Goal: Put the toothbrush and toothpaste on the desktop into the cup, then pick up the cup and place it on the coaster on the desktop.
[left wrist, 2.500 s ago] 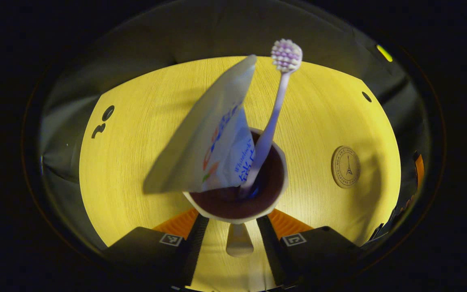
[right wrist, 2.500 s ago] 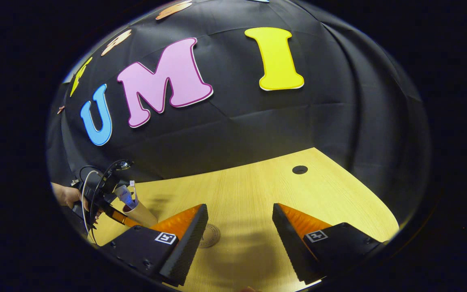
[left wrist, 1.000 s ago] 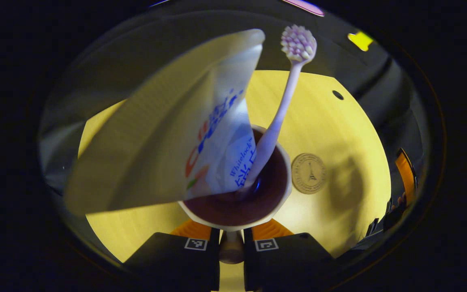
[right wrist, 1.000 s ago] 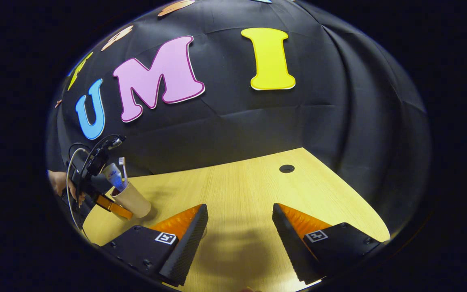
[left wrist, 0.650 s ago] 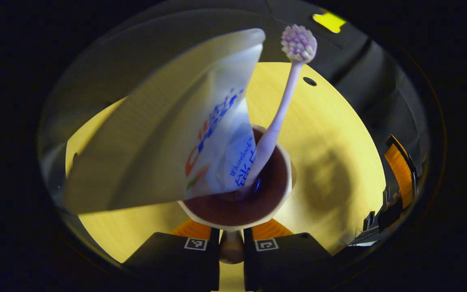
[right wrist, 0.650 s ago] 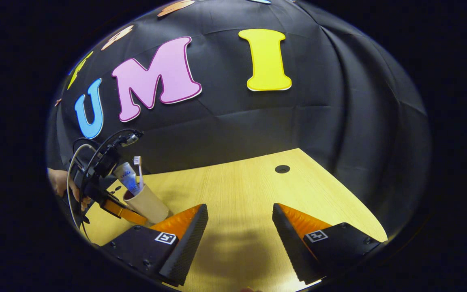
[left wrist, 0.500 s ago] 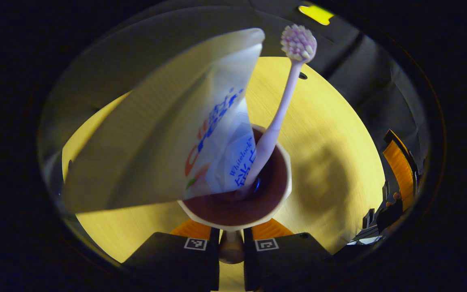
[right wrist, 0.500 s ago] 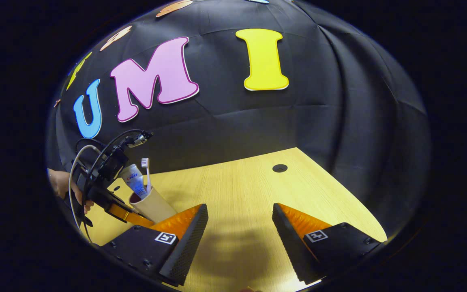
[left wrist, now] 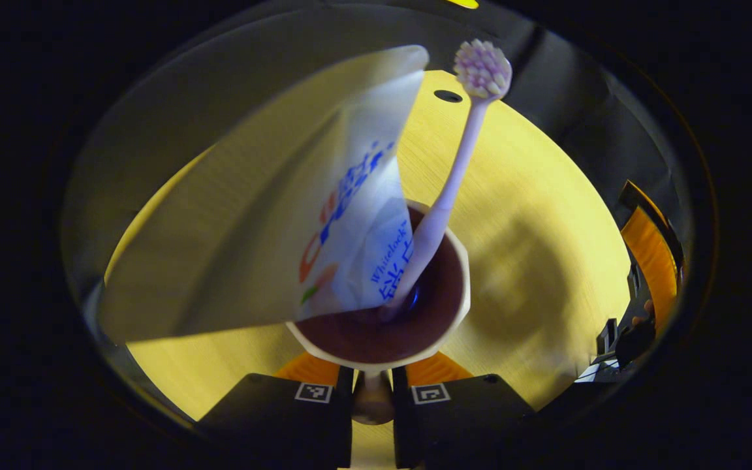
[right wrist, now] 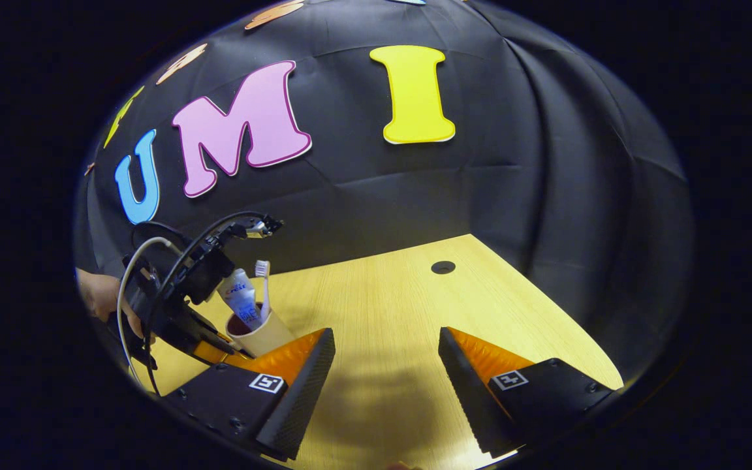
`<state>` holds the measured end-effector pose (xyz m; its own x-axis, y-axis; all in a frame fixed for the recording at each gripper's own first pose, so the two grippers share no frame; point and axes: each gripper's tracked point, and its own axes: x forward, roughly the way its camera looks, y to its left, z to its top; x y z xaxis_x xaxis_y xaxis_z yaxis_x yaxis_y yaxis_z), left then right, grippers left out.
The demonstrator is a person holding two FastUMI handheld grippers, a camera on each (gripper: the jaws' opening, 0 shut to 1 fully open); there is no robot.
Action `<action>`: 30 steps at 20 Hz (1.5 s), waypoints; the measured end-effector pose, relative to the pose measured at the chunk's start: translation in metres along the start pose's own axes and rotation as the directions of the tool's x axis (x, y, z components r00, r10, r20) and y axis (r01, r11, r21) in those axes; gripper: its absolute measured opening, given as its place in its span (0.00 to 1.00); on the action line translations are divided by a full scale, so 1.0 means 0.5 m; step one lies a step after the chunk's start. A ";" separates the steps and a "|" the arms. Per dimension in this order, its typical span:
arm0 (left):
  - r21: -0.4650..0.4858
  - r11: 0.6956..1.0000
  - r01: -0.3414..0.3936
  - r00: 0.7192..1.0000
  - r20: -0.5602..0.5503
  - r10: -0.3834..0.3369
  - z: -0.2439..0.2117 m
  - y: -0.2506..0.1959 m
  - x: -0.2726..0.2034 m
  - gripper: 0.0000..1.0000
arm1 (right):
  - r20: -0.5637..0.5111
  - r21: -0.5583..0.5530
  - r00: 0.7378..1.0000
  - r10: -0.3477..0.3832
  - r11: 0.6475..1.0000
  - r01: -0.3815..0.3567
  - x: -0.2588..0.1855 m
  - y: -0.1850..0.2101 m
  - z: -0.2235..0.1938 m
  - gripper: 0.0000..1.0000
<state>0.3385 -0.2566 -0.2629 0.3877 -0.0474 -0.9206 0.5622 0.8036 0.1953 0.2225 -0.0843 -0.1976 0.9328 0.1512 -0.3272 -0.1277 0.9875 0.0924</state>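
Observation:
A beige cup [left wrist: 457, 297] with a dark inside sits just ahead of my left gripper [left wrist: 373, 395], which is shut on its lower wall. A white toothpaste tube [left wrist: 324, 215] and a pale purple toothbrush [left wrist: 457, 150] stand in it, leaning apart. In the right gripper view the cup [right wrist: 268, 336] is at the lower left, tilted, holding the toothpaste [right wrist: 242, 300] and toothbrush [right wrist: 262, 281]. Its base is hidden behind one of my right gripper's fingers [right wrist: 297, 378]. My right gripper [right wrist: 386, 334] is open over the table with nothing between its fingers. The cup hides the coaster.
The yellow wooden table [right wrist: 382, 287] has a round cable hole [right wrist: 442, 267] near its far edge, also seen as the hole [left wrist: 448, 96] in the left gripper view. A hand [right wrist: 98, 297] and cables sit behind the cup. Black cloth walls close off the back.
My left gripper closed on the cup and carried it right, toward my right gripper. The coaster slid under the cup and out of sight. My right gripper barely moved.

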 end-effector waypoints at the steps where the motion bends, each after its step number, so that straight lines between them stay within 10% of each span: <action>1: 0.005 1.000 -0.006 1.000 -0.004 0.006 0.000 -0.003 0.005 0.30 | -0.001 -0.001 1.000 0.000 1.000 0.000 -0.001 0.001 0.000 0.98; 11: -0.002 0.999 -0.044 0.999 0.026 0.044 0.003 -0.002 -0.009 0.41 | -0.014 -0.003 1.000 -0.008 1.000 0.008 -0.023 -0.008 -0.014 0.98; 16: -0.097 0.994 -0.053 0.985 0.159 0.068 -0.011 0.004 -0.074 1.00 | 0.001 -0.026 1.000 0.008 1.000 -0.008 -0.049 0.017 0.001 0.98; 19: -0.147 0.983 -0.107 0.957 0.253 0.142 -0.050 0.026 -0.143 1.00 | 0.013 -0.046 1.000 0.024 0.999 -0.024 -0.075 0.038 0.014 0.98; 25: -0.247 0.954 -0.170 0.826 0.492 0.275 -0.149 0.027 -0.335 0.99 | 0.018 -0.060 0.997 0.075 0.995 -0.074 -0.143 0.119 0.040 0.98; 30: -0.354 0.923 -0.150 0.641 0.676 0.364 -0.270 0.007 -0.500 0.99 | 0.028 -0.116 0.990 0.137 0.984 -0.133 -0.243 0.206 0.059 0.98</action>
<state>0.1449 -0.1616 -0.0780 0.9469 -0.1391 -0.2900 0.2018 0.9590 0.1990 0.1059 -0.0025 -0.1207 0.9154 0.2841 -0.2852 -0.2890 0.9570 0.0258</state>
